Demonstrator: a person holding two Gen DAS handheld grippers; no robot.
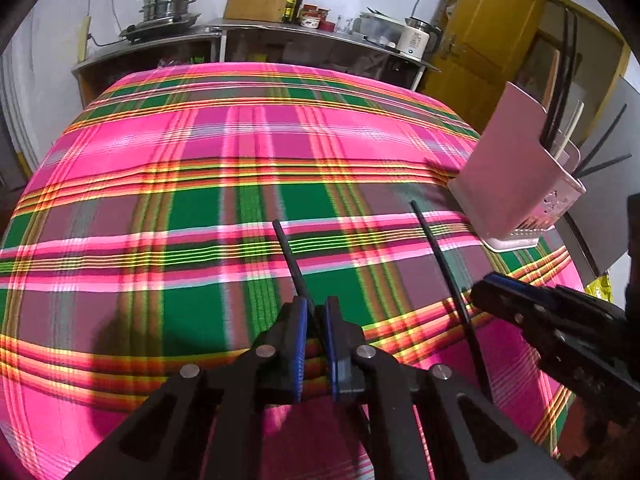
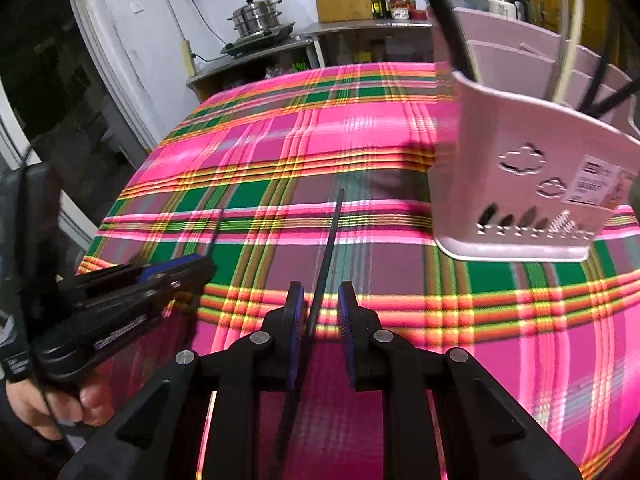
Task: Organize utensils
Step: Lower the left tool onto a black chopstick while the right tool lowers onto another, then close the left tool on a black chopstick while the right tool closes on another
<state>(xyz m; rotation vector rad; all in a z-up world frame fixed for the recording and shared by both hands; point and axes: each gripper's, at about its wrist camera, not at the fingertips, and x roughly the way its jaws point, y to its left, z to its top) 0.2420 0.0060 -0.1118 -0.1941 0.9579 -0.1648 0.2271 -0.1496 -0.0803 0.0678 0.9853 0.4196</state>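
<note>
- Brightly lit, colours of the plaid cloth saturated, slightly smeared by motion blur.
- Strong fisheye bending, dark vignette at corners.
- Soft shadow on cloth beside the pink holder.
- Doorway at left dark.

- Cloth ahead of you lies bare to its far edge: open passage there.
- Right side blocked: holder stands there, chopsticks jutting up from it.
- Counter walls off the far end.
</note>
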